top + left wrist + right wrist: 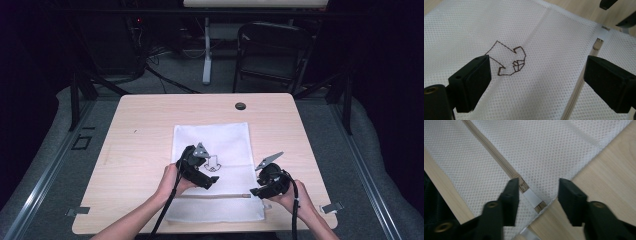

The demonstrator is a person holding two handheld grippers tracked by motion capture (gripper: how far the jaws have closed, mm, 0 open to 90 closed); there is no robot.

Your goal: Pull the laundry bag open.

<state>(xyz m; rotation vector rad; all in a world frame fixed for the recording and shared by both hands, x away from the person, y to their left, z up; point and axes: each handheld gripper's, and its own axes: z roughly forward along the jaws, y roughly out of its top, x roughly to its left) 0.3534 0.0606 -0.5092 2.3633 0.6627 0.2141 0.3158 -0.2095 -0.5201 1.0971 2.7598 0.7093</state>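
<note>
The right gripper (536, 195) hangs right over the zipper pull (528, 194), jaws half-spread with the pull between them, not pinched. The zipper (215, 195) runs crosswise near the front edge of the white mesh bag (227, 137). The left gripper (536, 82), spread wide, hovers over the bag's embroidery (509, 61), farther from the pull.

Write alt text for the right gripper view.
Two black tongs hang open just above the zipper end of a white mesh bag, its white pull tab between them, on a light wooden table.
</note>
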